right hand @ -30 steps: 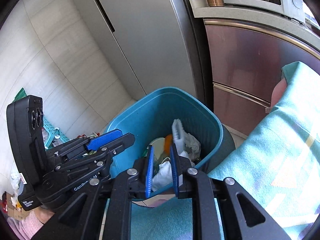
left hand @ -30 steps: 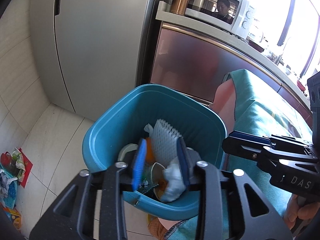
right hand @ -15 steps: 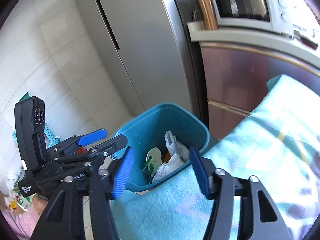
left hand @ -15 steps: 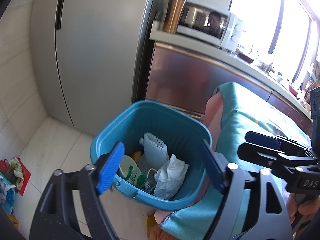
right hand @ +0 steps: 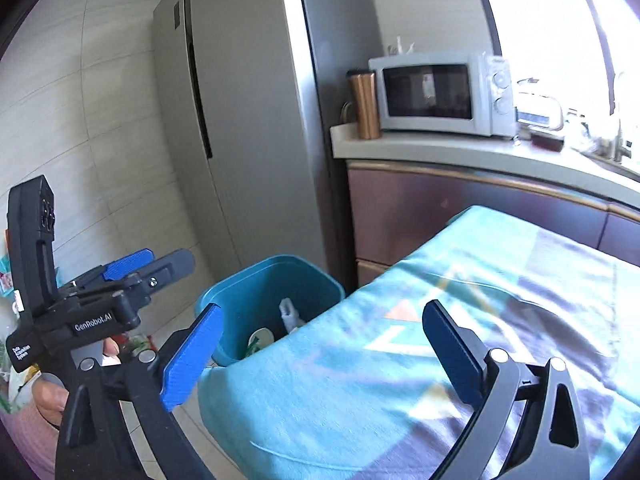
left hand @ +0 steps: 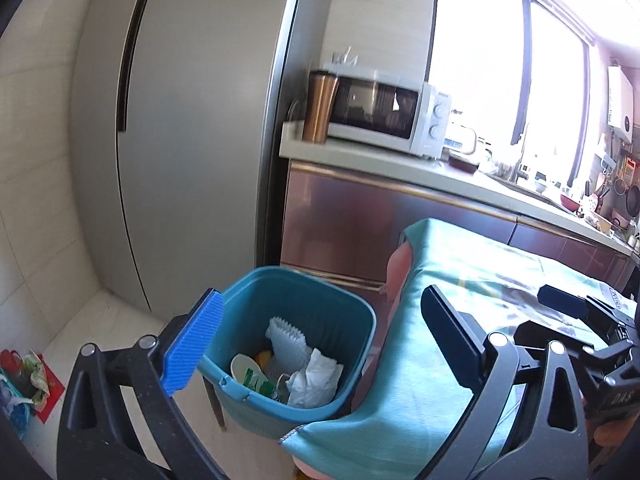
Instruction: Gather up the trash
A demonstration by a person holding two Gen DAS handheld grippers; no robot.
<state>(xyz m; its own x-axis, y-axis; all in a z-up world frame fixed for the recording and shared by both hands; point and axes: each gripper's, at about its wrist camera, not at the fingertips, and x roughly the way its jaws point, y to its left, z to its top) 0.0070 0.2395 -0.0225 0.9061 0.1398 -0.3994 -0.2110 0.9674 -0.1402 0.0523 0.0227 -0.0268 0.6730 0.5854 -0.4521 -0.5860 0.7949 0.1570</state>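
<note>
A teal trash bin (left hand: pixel 352 312) stands on the floor by the table's left end; it also shows in the right wrist view (right hand: pixel 316 280). Inside lie a crumpled white tissue (left hand: pixel 316 376), a white foam net (left hand: pixel 286 340), a paper cup (left hand: pixel 244 366) and a green wrapper (left hand: pixel 256 380). My left gripper (left hand: pixel 320 344) is open and empty, above and back from the bin. My right gripper (right hand: pixel 320 352) is open and empty over the teal tablecloth (right hand: pixel 400 380). Each gripper shows in the other's view, the right one (left hand: pixel 592 320) and the left one (right hand: pixel 132 268).
A grey fridge (left hand: pixel 192 140) stands behind the bin. A counter (left hand: pixel 400 168) carries a microwave (left hand: pixel 384 116) and a copper tumbler (left hand: pixel 320 108). Bags of litter (left hand: pixel 20 376) lie on the floor at far left. The tablecloth (left hand: pixel 460 292) hangs over the table edge beside the bin.
Both grippers opened and let the trash fall into the bin, then pulled up and back. The bin now looks smaller and lower in both views.
</note>
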